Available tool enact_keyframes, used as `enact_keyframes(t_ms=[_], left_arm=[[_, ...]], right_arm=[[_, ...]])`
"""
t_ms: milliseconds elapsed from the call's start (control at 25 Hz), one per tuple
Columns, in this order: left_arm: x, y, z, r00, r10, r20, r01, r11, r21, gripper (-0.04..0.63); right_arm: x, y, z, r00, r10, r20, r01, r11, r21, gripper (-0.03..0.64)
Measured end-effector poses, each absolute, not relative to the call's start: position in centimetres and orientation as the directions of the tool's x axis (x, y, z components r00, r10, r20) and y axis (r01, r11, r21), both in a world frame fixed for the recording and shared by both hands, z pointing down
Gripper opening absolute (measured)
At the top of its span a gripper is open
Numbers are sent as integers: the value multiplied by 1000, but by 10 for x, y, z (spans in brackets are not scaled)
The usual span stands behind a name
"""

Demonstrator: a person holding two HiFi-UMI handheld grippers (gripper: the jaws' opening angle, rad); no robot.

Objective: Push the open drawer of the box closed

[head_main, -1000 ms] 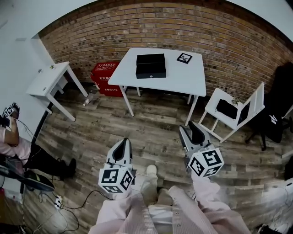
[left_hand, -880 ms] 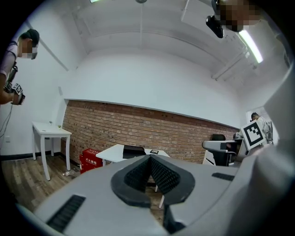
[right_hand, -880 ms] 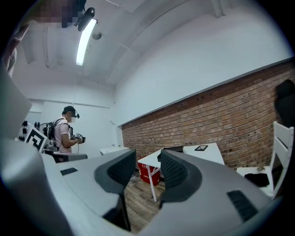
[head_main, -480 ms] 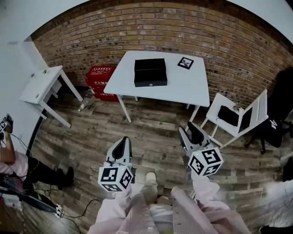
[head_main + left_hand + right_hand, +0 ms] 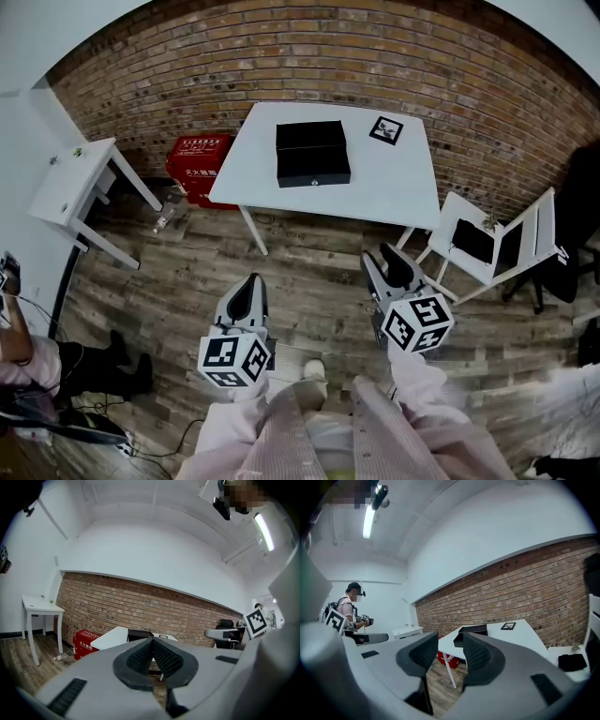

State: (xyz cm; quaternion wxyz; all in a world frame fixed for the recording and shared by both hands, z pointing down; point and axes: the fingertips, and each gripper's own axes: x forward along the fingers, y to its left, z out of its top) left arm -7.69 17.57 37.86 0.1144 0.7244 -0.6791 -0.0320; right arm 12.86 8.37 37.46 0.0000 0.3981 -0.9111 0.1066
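A black box sits on the white table by the brick wall, its drawer pulled out toward me. Both grippers are held low over the wood floor, well short of the table. My left gripper is shut with nothing in it; the left gripper view shows its fingertips meeting and the box far beyond. The right gripper stands open and empty; in the right gripper view a gap separates its pads, with the box in the distance.
A framed marker tile lies on the table right of the box. A red crate stands under the table's left end. A small white side table is at left, a white folding chair at right. A person stands far left.
The table and box have shifted nearer and more central in the head view as I step forward. Both grippers keep their places and their jaw states.
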Motion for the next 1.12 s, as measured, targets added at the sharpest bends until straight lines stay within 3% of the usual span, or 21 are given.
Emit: enact_keyframes(t_ms=[1120], left_arm=[[-124,99,404,88,-984,152,-967,-48,249,-5]], right_arm=[[73,8,405,-681,-719,141,-730,649,-213,149]])
